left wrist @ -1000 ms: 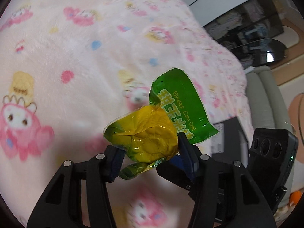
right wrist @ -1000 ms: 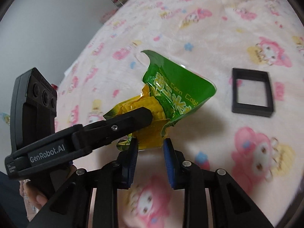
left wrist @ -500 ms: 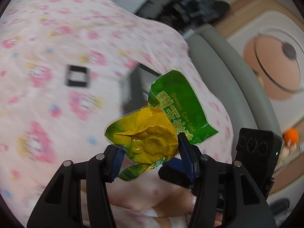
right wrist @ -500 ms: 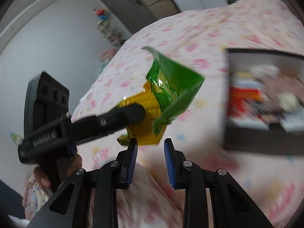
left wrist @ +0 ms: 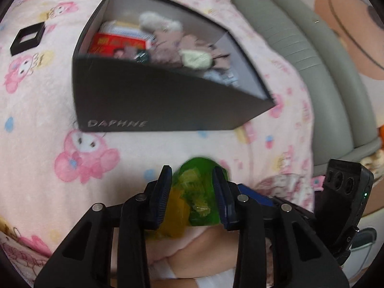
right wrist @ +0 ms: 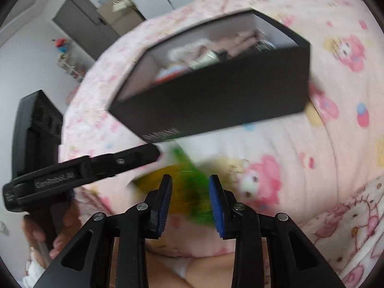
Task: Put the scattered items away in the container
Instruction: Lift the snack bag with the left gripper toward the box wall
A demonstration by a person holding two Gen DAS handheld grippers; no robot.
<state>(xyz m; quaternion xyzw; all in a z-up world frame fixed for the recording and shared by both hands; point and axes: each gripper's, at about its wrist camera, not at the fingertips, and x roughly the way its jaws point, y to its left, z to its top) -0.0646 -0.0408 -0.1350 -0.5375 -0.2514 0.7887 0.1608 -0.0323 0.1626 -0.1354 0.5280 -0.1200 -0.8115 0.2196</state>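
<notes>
Just short of the matte black cardboard box (left wrist: 153,100), the left gripper (left wrist: 193,199) closes its fingers on a crinkly green-yellow packet (left wrist: 196,192); the right gripper (right wrist: 190,204) is opening, its fingers flanking the packet without touching it.

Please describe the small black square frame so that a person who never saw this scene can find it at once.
Start at the pink cartoon-print blanket and find the big black box full of items. Left of its far corner, apart from it, the square frame lies flat. It alone is hollow, so the blanket shows through its middle.

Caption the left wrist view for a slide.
Left gripper closing on a green-yellow packet, short of the filled black box on a pink blanket.
</notes>
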